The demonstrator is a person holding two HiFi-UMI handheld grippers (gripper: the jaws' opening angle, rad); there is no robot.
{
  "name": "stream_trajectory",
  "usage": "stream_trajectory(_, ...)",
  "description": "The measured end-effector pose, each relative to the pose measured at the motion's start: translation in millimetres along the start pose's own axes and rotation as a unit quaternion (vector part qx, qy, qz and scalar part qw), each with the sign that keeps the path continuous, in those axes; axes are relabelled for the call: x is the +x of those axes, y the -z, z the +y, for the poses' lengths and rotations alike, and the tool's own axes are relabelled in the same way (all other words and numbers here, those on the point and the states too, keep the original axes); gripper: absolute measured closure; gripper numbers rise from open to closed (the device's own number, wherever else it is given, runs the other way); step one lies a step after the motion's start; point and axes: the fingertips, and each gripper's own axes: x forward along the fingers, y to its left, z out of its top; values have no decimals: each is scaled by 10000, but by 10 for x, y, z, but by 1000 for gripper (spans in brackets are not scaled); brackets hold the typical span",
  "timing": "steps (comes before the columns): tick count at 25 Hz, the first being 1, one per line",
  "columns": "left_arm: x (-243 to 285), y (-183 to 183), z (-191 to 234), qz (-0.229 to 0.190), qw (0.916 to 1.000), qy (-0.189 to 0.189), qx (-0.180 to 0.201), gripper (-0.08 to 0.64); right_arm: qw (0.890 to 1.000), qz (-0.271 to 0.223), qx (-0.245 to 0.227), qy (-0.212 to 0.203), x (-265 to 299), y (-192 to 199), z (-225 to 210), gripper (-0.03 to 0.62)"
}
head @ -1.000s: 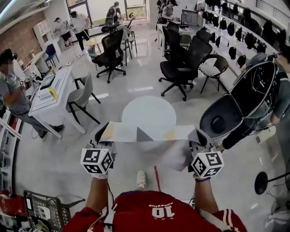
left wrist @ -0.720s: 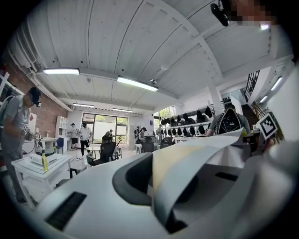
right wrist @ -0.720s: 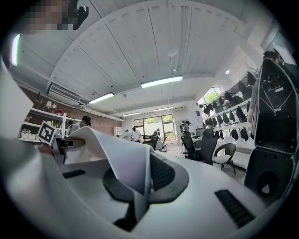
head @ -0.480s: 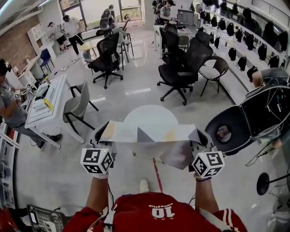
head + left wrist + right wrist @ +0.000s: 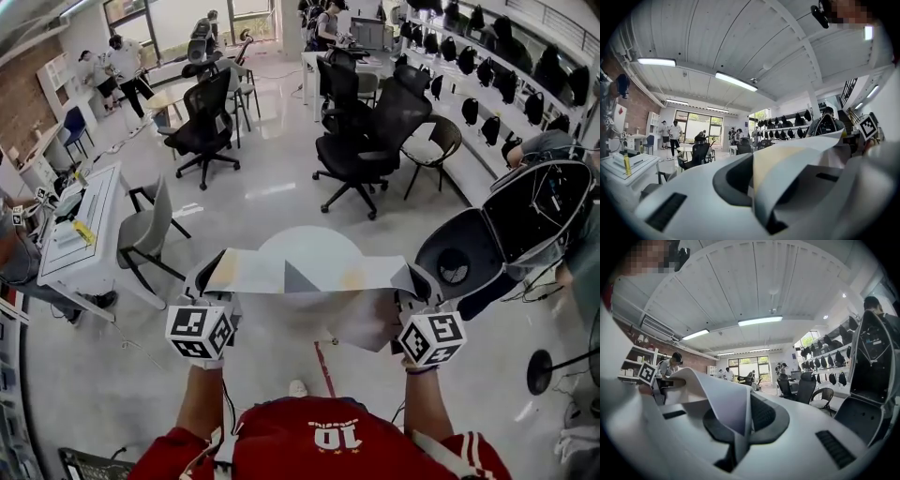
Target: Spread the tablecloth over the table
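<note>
Head view: tablecloth (image 5: 309, 276) folded, stretched in the air between left gripper (image 5: 210, 274) and right gripper (image 5: 413, 281), fingers (image 5: 679, 201) of both clamped tight on its upper edge. Round white tabletop (image 5: 309, 242) just beyond, bare. Pickup done; unfolding and laying over the tabletop left to do, seemingly

Head view looks steeply down; both gripper views, seemingly level, share the tablecloth (image 5: 309, 274).
</note>
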Motion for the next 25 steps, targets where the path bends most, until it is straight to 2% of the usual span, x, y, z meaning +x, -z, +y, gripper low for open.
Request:
stream_trajectory(7,215,23,116,42,9999,161,-33,551,9999,71,-75,128,166,-13,-25,574)
stream_trajectory(13,396,-49,178,-85,9997,242,-30,551,9998,-1,-110,185,286,-81,-69,574)
stream_trajectory(18,639,-30,233,-72,9998,181,-85,551,9998,35,-131,173,485,-74,-181,574)
stream_trajectory(25,1100,-112,279,-54,9999,69,123,551,9999,-4,-54,86,916,-143,-480,574)
